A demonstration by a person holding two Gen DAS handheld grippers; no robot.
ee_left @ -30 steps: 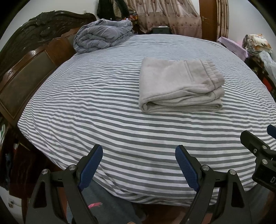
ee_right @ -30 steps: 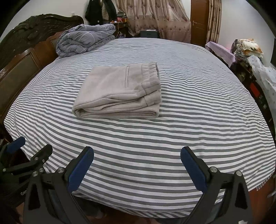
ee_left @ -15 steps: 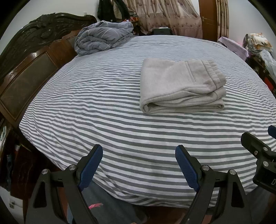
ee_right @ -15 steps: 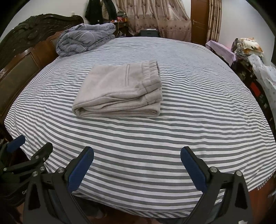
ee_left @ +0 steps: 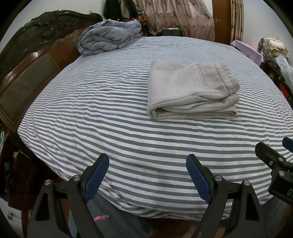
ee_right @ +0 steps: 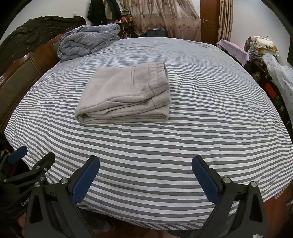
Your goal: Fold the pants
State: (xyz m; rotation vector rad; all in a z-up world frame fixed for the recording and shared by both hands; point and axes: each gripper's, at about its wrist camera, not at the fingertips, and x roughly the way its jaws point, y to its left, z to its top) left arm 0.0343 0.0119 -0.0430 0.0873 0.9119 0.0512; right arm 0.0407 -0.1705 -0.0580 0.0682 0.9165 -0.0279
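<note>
Grey pants point(ee_left: 190, 89) lie folded in a compact rectangle on the striped bed point(ee_left: 109, 109), waistband at the right on top; they also show in the right wrist view point(ee_right: 126, 93). My left gripper point(ee_left: 147, 164) is open and empty, held back over the bed's near edge, well short of the pants. My right gripper point(ee_right: 145, 165) is open and empty, also at the near edge. Each gripper shows at the side of the other's view.
A folded grey-blue quilt point(ee_left: 108, 39) lies at the far left corner by the dark wooden headboard point(ee_left: 27, 73). Curtains point(ee_right: 164, 16) and a door stand behind the bed. Cluttered furniture with bags point(ee_right: 265, 55) lines the right side.
Both grippers have shifted only slightly; the pants sit a little lower in the views. Nothing was grasped or released.
</note>
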